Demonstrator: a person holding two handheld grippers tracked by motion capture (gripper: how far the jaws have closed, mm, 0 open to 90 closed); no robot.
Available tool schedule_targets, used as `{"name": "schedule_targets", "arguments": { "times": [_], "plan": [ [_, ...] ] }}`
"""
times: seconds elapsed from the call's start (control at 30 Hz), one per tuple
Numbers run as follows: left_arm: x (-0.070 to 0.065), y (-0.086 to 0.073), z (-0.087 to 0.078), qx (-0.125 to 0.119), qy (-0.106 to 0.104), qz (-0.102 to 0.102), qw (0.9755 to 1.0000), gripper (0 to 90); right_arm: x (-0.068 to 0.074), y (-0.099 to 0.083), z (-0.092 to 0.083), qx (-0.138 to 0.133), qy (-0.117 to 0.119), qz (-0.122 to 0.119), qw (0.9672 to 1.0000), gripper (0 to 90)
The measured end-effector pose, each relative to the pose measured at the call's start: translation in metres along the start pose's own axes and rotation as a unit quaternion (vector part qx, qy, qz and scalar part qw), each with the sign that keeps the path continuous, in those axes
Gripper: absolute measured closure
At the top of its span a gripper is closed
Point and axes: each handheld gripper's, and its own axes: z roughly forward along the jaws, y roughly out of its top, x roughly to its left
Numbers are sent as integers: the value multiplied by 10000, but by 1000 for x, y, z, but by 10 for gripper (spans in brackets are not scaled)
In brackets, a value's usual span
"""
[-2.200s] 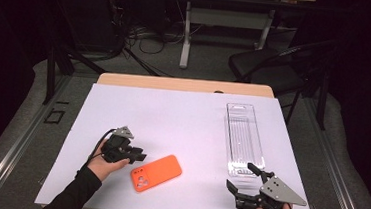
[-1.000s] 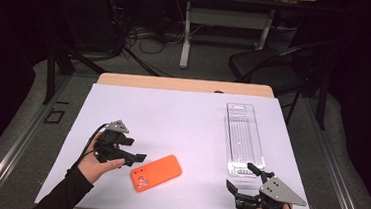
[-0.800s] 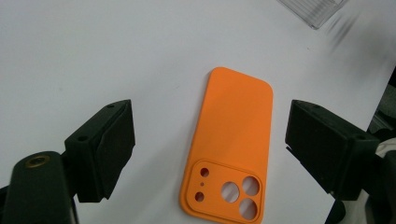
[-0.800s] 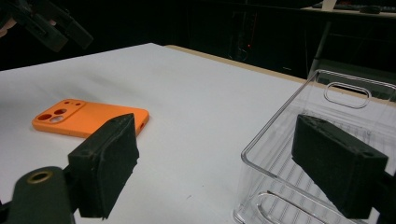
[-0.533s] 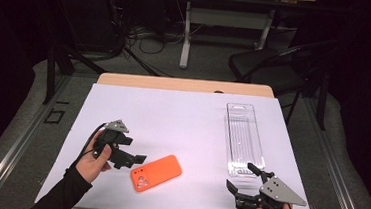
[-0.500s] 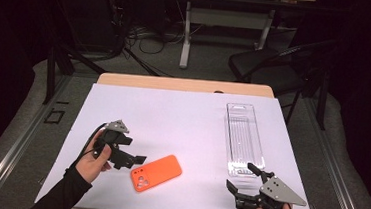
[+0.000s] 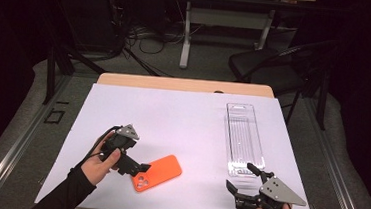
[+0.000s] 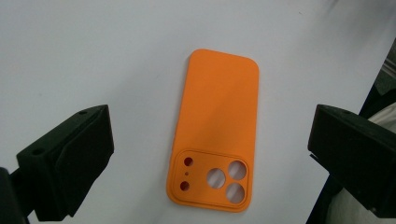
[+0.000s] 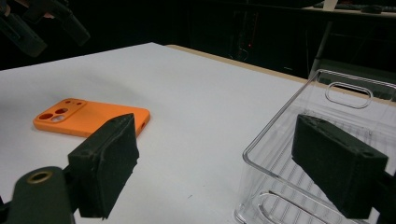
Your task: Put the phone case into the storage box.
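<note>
Orange phone case [image 8: 215, 130] flat on white table [image 8: 93, 51], between wide-apart jaws, seemingly untouched.

Bright white tabletop [image 7: 182, 119], dark surroundings, soft shadows, slight blur.

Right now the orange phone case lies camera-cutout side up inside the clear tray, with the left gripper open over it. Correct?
Not quite. The phone case lies on the white table cover, well apart from the clear tray, as the high view shows. The rest holds: cutout side up, and the left gripper is open over it.
</note>
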Motion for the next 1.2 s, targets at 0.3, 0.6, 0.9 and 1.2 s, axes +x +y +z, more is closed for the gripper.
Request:
{"name": "schedule_targets", "arguments": {
  "times": [0.3, 0.6, 0.9, 1.2],
  "plan": [
    [-3, 9, 15, 493, -72, 92, 9987, 4, 0, -1, 1, -8, -1, 18, 10000, 141],
    [0, 18, 35, 947, -211, 51, 9953, 4, 0, -1, 1, -22, 1, 31, 10000, 141],
    [4, 22, 53, 1286, -308, 93, 9912, 4, 0, -1, 1, -15, 9, 34, 10000, 141],
    [5, 28, 65, 1420, -288, 10, 9895, 4, 0, -1, 1, 4, 15, 15, 10000, 141]
  ]
}}
